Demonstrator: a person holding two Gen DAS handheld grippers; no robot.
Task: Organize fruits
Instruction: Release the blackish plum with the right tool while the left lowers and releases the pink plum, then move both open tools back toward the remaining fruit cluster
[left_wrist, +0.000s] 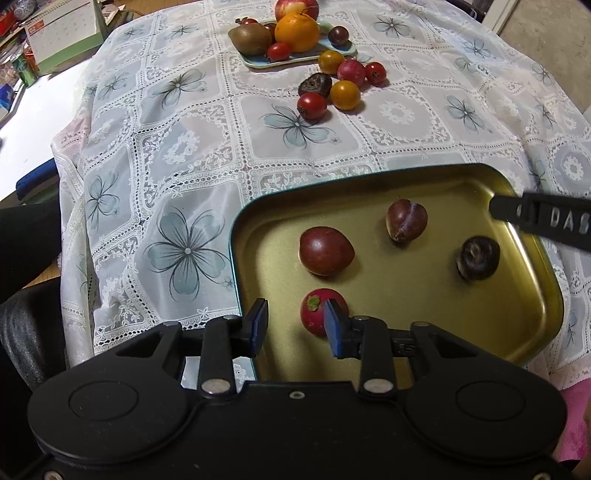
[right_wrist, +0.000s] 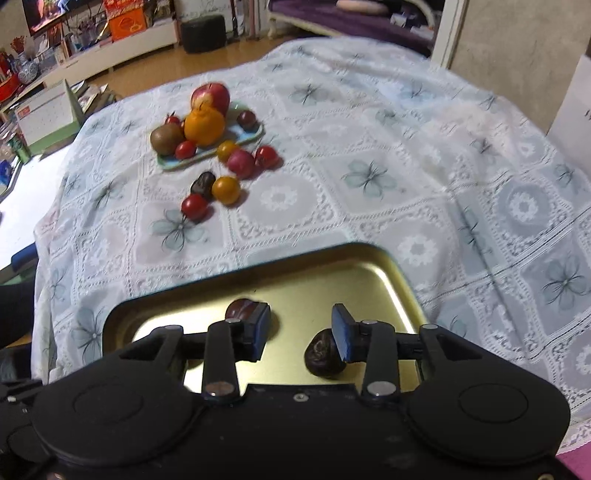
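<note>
A gold metal tray (left_wrist: 524, 325) lies near me and holds several small fruits: a red radish-like fruit (left_wrist: 314, 308), a maroon plum (left_wrist: 325, 251), a purple heart-shaped one (left_wrist: 406, 219) and a dark round one (left_wrist: 477, 257). My left gripper (left_wrist: 295, 326) hangs open over the tray's near left corner, the red fruit just past its right pad. My right gripper (right_wrist: 301, 330) is open above the same tray (right_wrist: 402, 291), with a dark wrinkled fruit (right_wrist: 322, 353) beside its right pad. Loose small fruits (left_wrist: 332, 86) lie mid-table. Part of the right gripper (left_wrist: 543, 221) shows at the edge of the left wrist view.
A pale green plate (left_wrist: 295, 61) at the far side carries an orange (left_wrist: 296, 32), a kiwi (left_wrist: 249, 38), an apple and small tomatoes. A lace flowered tablecloth (left_wrist: 184, 147) covers the table. A desk calendar (left_wrist: 62, 33) and clutter stand on the surface at the left.
</note>
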